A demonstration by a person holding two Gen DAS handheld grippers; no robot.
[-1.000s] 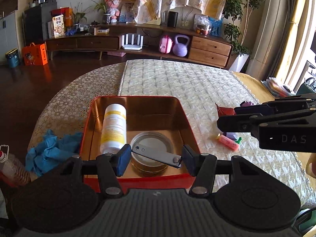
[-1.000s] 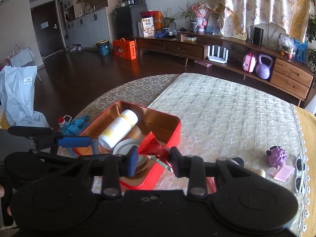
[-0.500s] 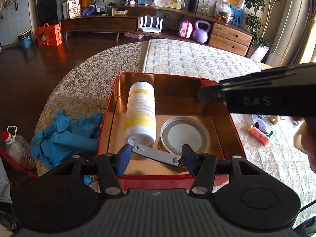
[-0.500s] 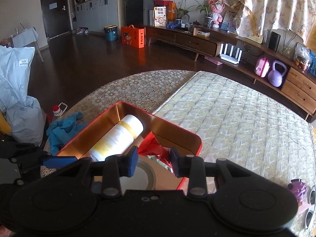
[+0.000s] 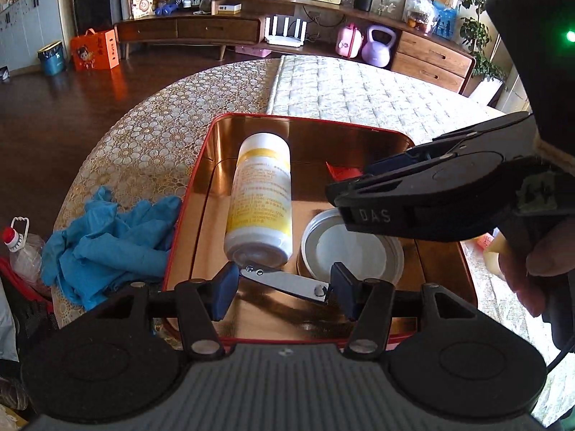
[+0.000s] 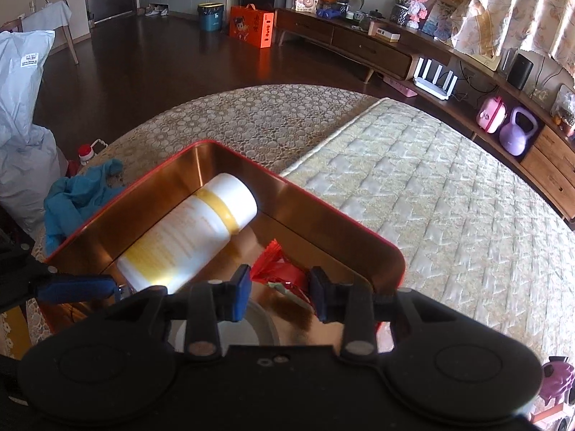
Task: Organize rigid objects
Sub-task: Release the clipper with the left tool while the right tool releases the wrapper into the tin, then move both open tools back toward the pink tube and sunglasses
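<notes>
- Left wrist view: left tongs [image 5: 284, 289] are clamping a flat silver metal nail clipper [image 5: 285, 282] crosswise over the red, gold-lined tin tray [image 5: 201, 237], long axis running pad to pad.
- Right tongs [image 6: 278, 296] are gripping a crinkled red foil packet [image 6: 284, 273] above the tray's far corner.
- White yellow-banded bottle [image 5: 260, 199] is lying lengthwise inside the tray.

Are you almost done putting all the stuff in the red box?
Partly. The white bottle and round tin lid already lie in the red box. The left tongs hold a metal nail clipper over the box, and the right tongs hold a red packet inside it; neither is let go yet. A purple toy waits on the table, and blue gloves lie beside the box.
</notes>
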